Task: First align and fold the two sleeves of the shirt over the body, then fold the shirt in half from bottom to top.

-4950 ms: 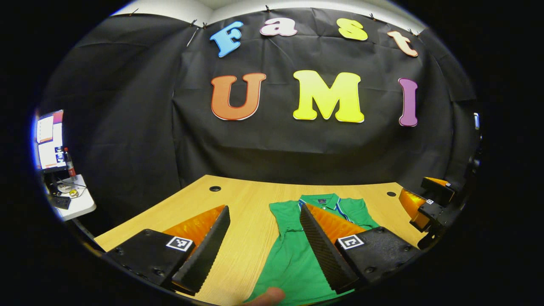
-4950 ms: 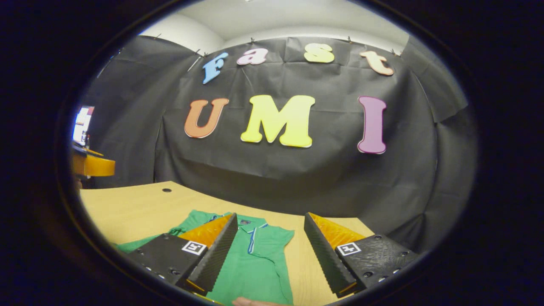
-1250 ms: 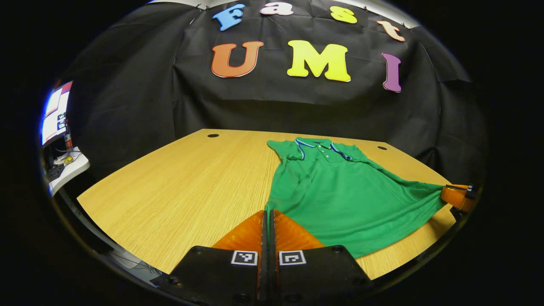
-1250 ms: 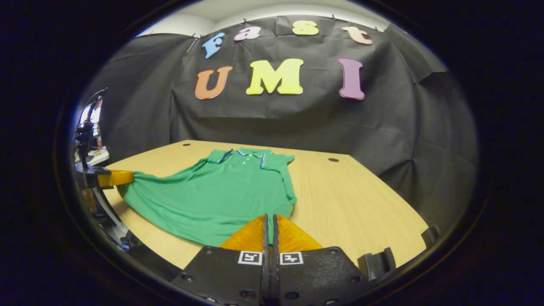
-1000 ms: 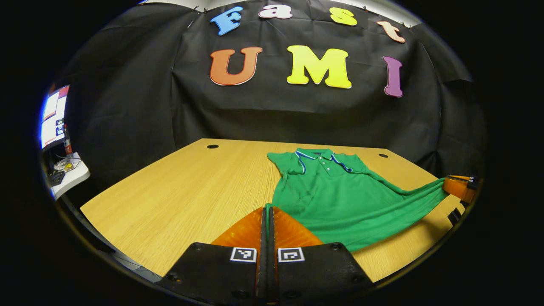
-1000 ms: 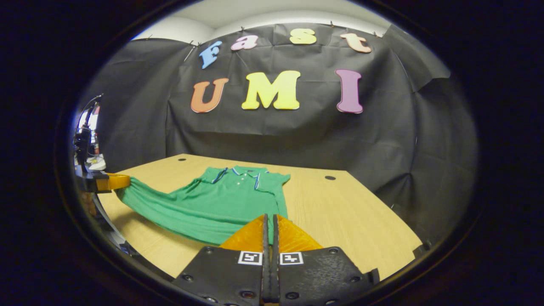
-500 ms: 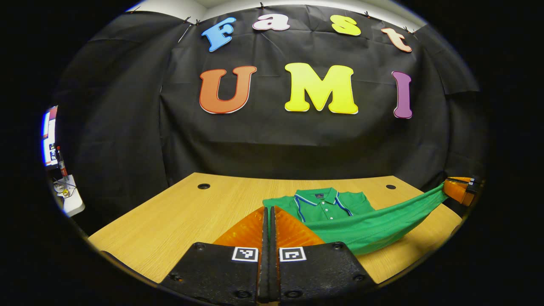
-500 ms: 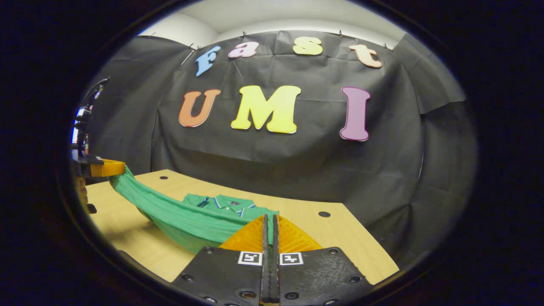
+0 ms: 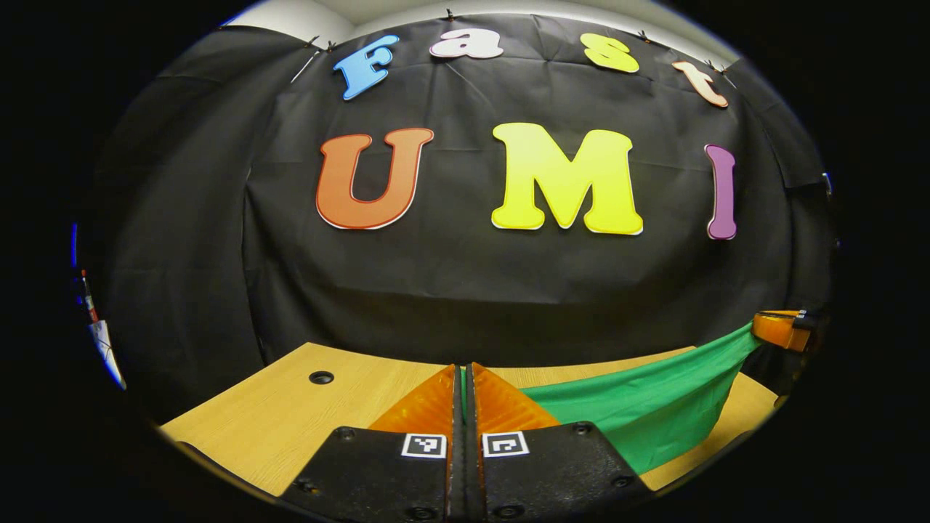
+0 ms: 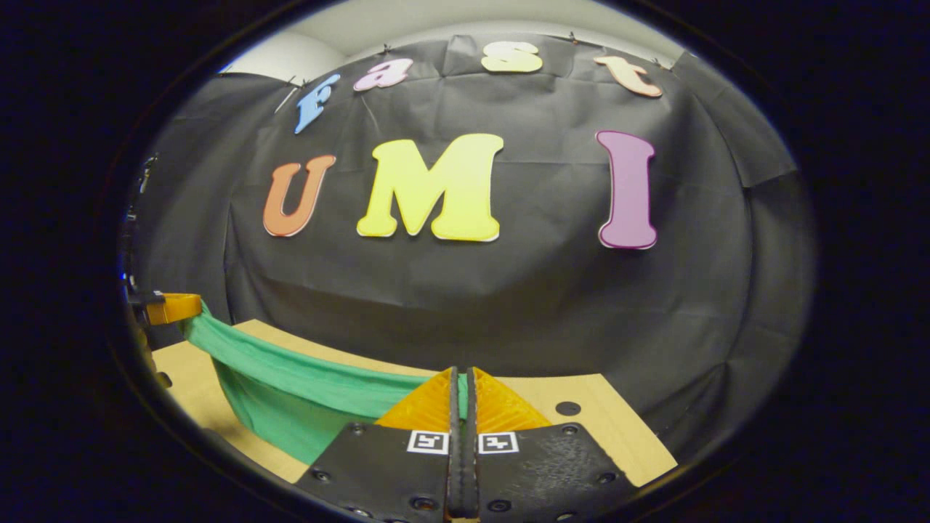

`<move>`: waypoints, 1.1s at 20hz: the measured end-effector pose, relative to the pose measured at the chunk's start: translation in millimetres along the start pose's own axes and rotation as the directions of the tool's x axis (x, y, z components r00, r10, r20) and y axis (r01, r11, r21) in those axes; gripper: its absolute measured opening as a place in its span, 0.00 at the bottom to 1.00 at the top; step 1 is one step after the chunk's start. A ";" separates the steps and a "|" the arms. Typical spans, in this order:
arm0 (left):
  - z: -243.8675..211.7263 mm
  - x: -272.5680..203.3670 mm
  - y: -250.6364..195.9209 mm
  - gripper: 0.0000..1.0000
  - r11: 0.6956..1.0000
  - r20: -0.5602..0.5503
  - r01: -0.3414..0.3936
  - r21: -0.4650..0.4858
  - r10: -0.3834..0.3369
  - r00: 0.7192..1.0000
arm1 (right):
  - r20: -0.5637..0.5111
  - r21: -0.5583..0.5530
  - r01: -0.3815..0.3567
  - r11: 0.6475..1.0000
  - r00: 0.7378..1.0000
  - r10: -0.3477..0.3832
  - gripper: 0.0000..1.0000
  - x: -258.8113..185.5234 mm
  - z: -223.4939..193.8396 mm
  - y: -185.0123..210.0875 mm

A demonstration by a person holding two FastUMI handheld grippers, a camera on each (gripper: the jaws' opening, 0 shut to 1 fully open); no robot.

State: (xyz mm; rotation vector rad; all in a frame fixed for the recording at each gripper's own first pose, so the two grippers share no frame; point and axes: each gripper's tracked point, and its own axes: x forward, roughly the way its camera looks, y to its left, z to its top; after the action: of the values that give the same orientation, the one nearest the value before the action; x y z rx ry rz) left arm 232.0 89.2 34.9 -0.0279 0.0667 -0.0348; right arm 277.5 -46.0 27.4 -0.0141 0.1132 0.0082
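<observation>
Shirt (image 9: 654, 407): green, hem stretched above table (image 9: 290, 414) between my grippers.
Left gripper (image 9: 463, 378): clamped on hem.
Right gripper (image 10: 461, 381): clamped on hem.

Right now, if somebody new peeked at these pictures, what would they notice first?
Probably the green shirt, stretched like a hammock above the wooden table. One end is pinched in the left gripper at the bottom of the left gripper view, and the other end is pinched in the right gripper, whose fingers are shut on it at the bottom of the right gripper view.
</observation>
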 end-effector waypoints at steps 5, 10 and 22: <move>-29.7 81.2 -14.3 0.06 0.999 -0.002 0.030 0.026 -0.030 1.000 | -0.061 -0.046 0.048 0.998 0.997 -0.051 0.00 82.3 -42.5 8.0; -103.6 150.0 -9.8 0.06 0.999 -0.104 0.016 0.047 -0.011 0.994 | -0.090 -0.093 0.098 0.991 0.990 -0.106 0.00 145.8 -95.6 6.3; -143.9 164.0 0.0 0.70 0.996 -0.110 0.056 -0.076 -0.064 0.992 | -0.110 -0.127 0.073 0.989 0.990 -0.087 0.98 167.3 -135.7 9.7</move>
State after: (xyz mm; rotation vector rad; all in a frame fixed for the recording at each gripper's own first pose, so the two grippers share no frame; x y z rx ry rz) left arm 385.9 79.5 -119.5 -0.1006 0.1793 -0.0942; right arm 428.3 -37.0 -126.5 -0.1419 0.2278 -0.0659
